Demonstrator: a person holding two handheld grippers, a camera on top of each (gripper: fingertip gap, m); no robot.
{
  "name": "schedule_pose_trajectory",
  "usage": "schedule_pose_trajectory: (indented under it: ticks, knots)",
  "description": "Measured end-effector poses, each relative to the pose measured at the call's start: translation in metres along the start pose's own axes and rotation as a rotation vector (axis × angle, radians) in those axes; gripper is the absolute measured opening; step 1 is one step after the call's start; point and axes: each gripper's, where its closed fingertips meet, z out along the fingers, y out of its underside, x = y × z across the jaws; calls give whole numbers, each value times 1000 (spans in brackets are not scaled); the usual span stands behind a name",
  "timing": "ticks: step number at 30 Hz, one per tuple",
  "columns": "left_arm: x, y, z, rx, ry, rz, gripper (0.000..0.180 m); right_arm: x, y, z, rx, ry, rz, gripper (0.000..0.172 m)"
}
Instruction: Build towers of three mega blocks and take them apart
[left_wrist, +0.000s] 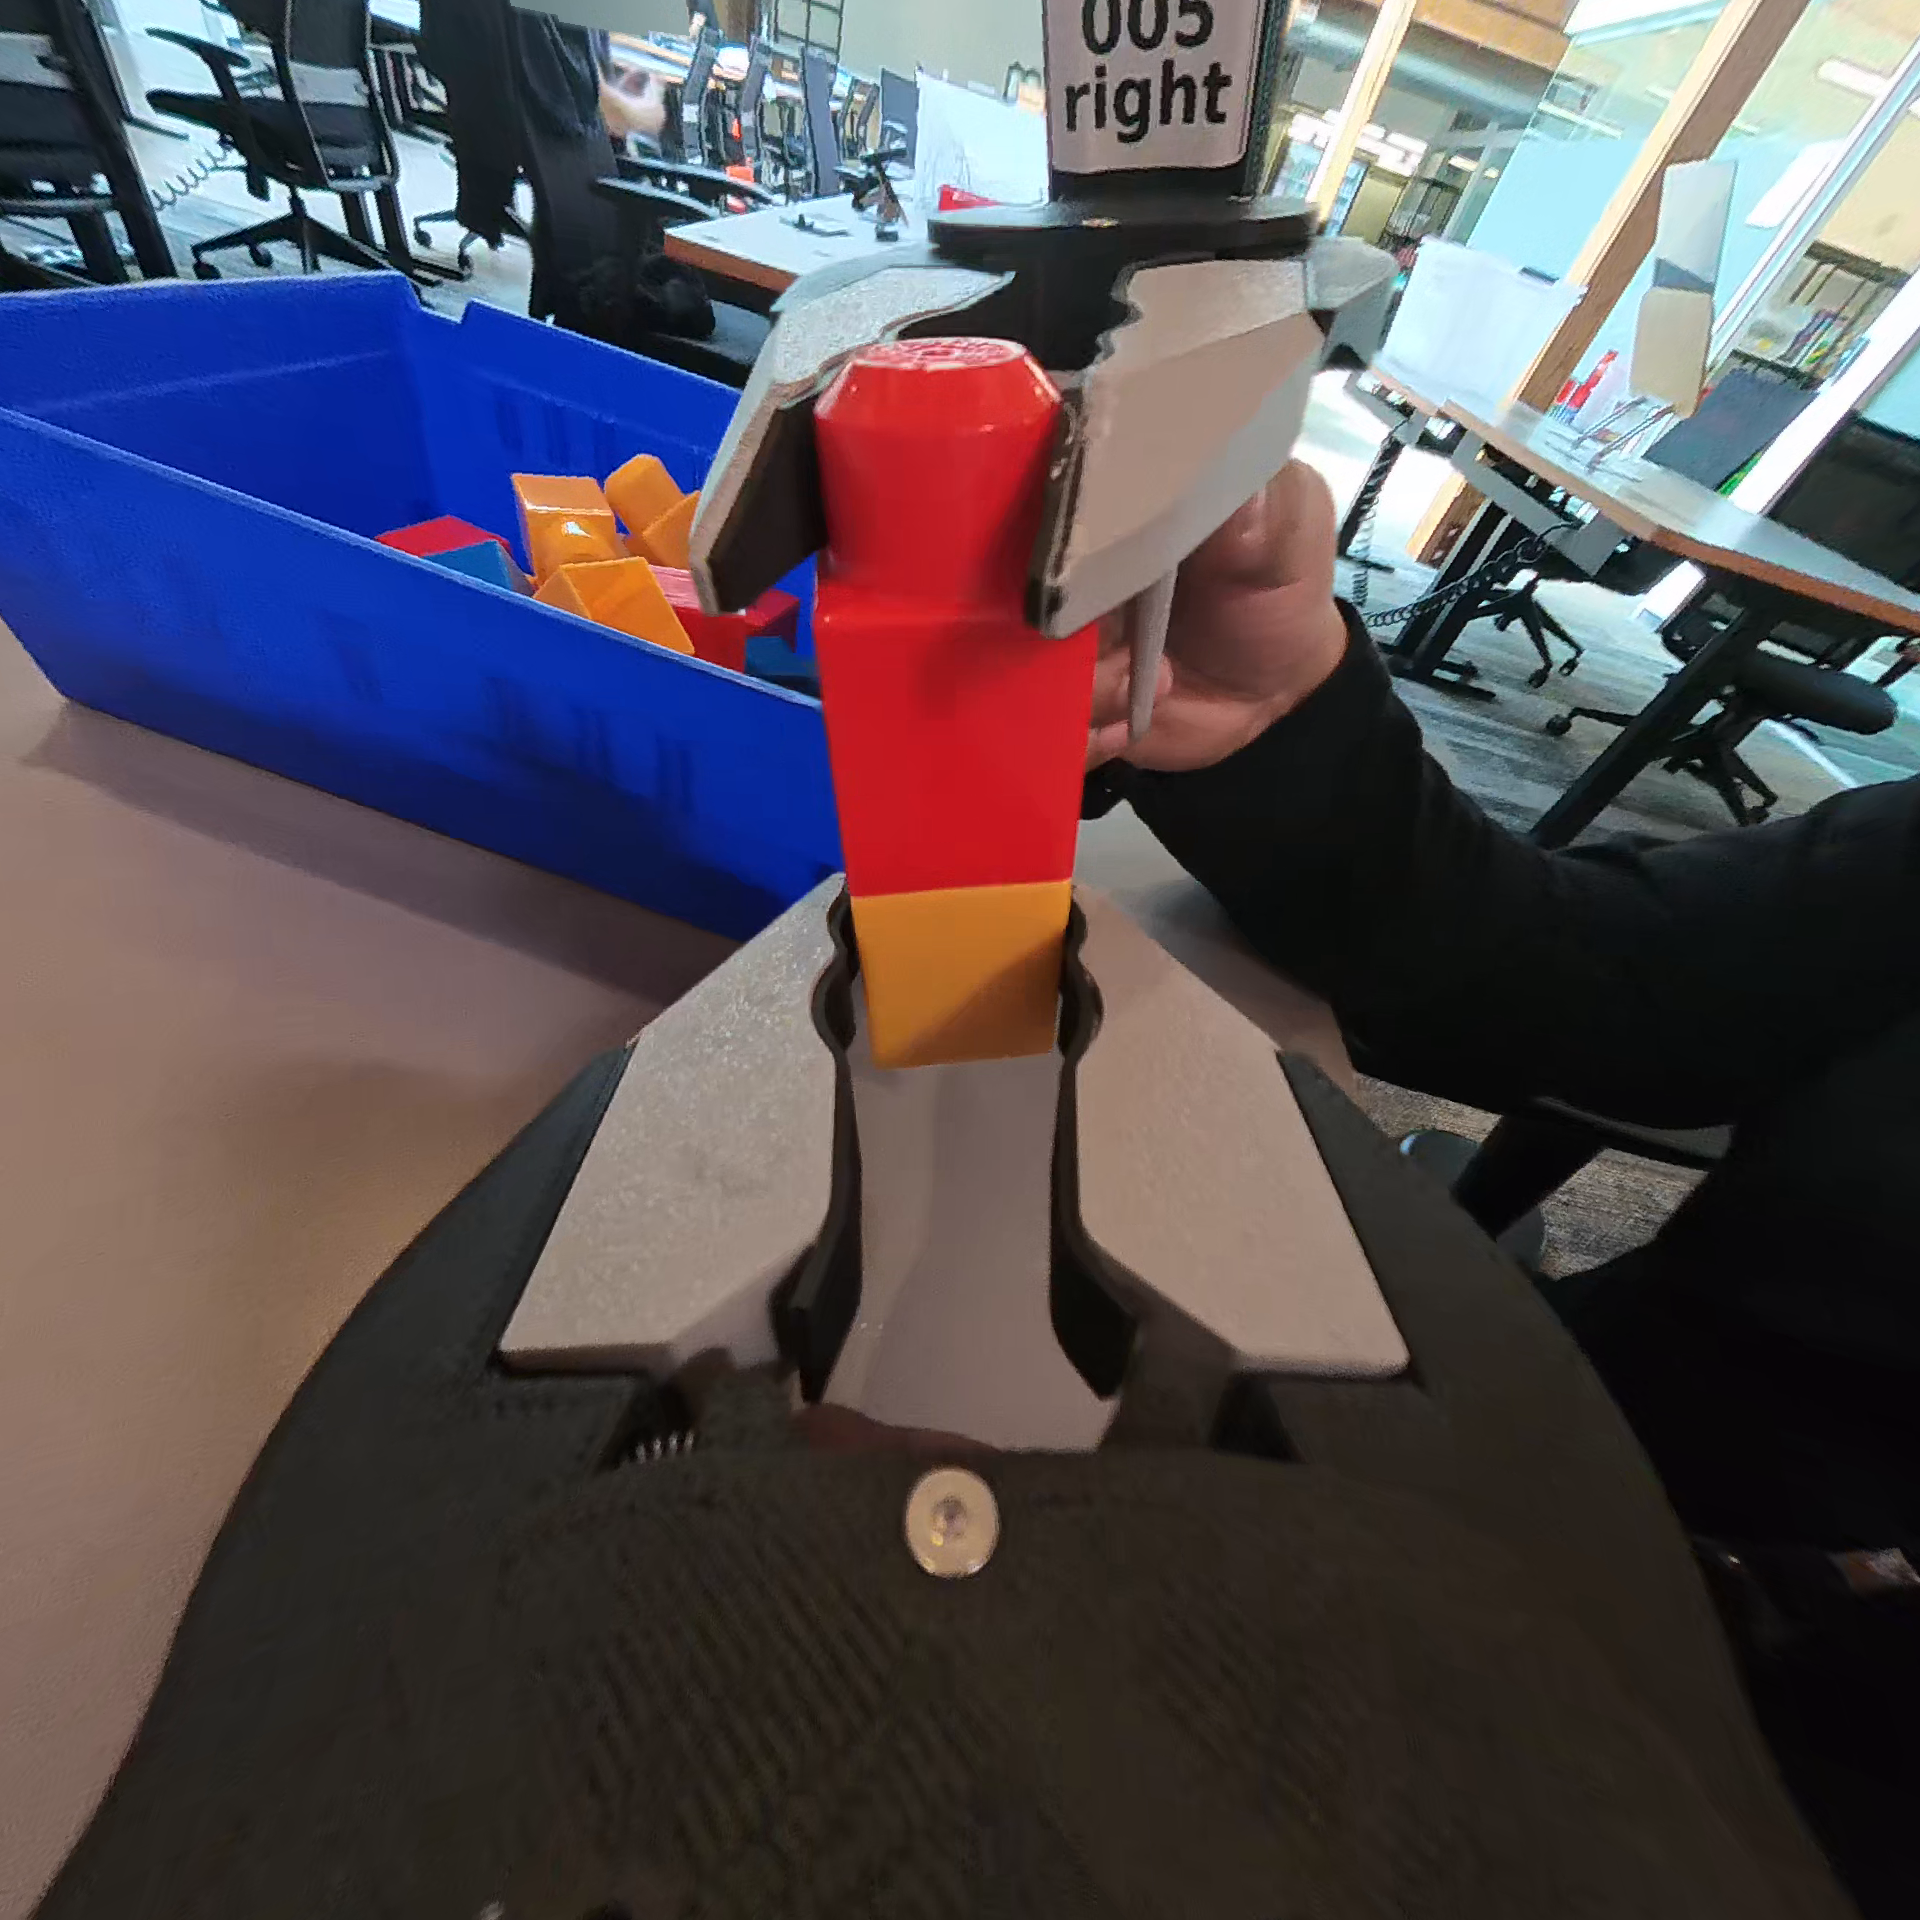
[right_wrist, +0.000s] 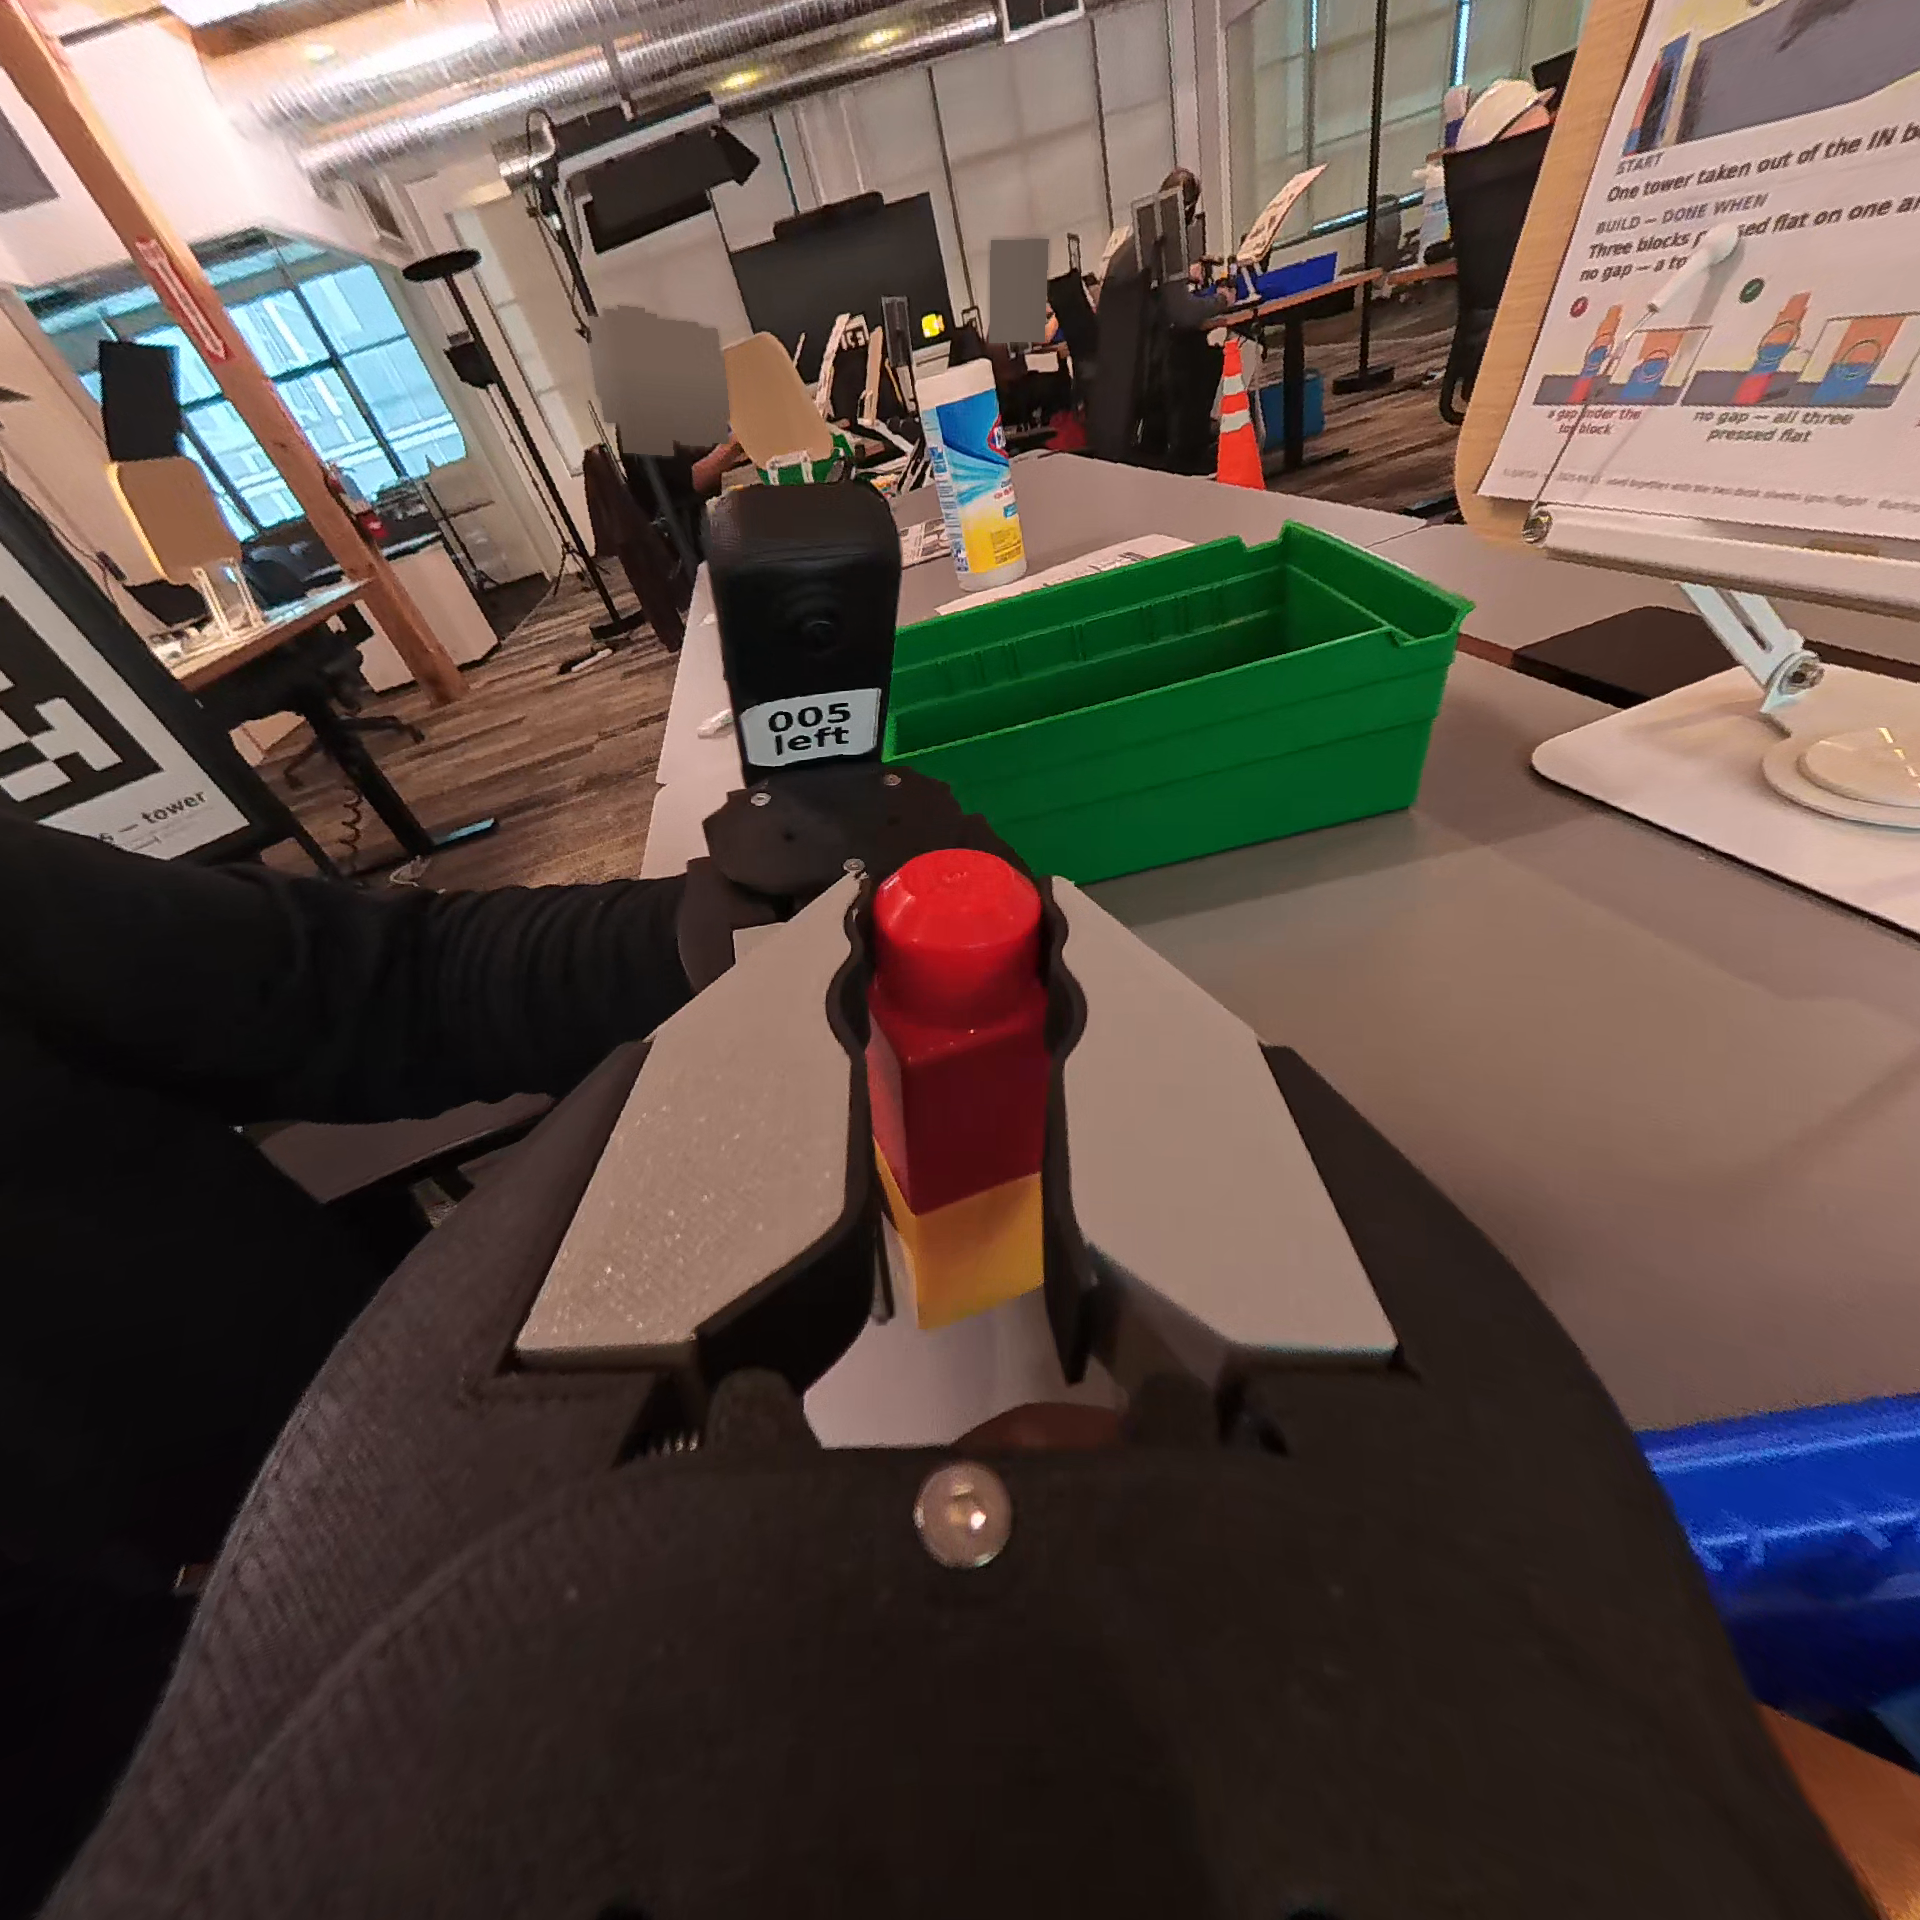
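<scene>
A short stack is held in the air above the grey table (left_wrist: 260, 1039): a red block (left_wrist: 956, 748) sits on an orange block (left_wrist: 961, 977). My left gripper (left_wrist: 956, 935) is shut on the orange block, with both pads pressed on its sides. My right gripper (left_wrist: 914, 561) comes from the far side and is shut on the red block's round stud. In the right wrist view my right gripper (right_wrist: 956, 914) clamps the stud of the red block (right_wrist: 956, 1091), with the orange block (right_wrist: 971, 1257) below it. The left gripper's fingers are hidden there.
A blue bin (left_wrist: 312, 520) with several loose orange, red and blue blocks stands at the left. A green bin (right_wrist: 1195, 769) stands beyond the stack. A wipes canister (right_wrist: 971, 478) stands behind it, and an instruction board on a white stand (right_wrist: 1714, 260) is at the right. About 8 cm separates my left fingertips from my right.
</scene>
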Motion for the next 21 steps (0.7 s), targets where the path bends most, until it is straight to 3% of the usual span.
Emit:
schedule_pose_trajectory:
  ticks: [2, 4, 5, 7, 8, 9, 13, 17, 21]
  knots:
    - [1, -2, 0, 5, -7, 26, 35, -4, -2, 0, 20, -39, 31, 32]
    - [12, -5, -2, 20, 55, 13, 35, -9, 0, 0, 15, -100, 84, 58]
    - [18, -7, -2, 26, 92, 0, 35, -14, 4, 1, -3, -141, 102, 59]
    - [29, -6, -3, 19, 171, -34, 34, -28, 9, 2, -28, -230, 112, 53]
    - [32, -5, -3, 17, 195, -48, 35, -34, 8, 3, -23, -257, 100, 39]
    - [33, -5, -2, 19, 205, -53, 34, -34, 8, 5, -22, -247, 85, 36]
    - [37, -3, -1, 14, 229, -66, 34, -37, 13, 2, -48, -272, 94, 37]
    - [47, -4, -5, 28, 349, -169, 34, -40, 17, 6, -69, -314, 151, 43]
    - [42, -4, -3, 27, 306, -145, 34, -37, 19, 7, -84, -266, 99, 40]
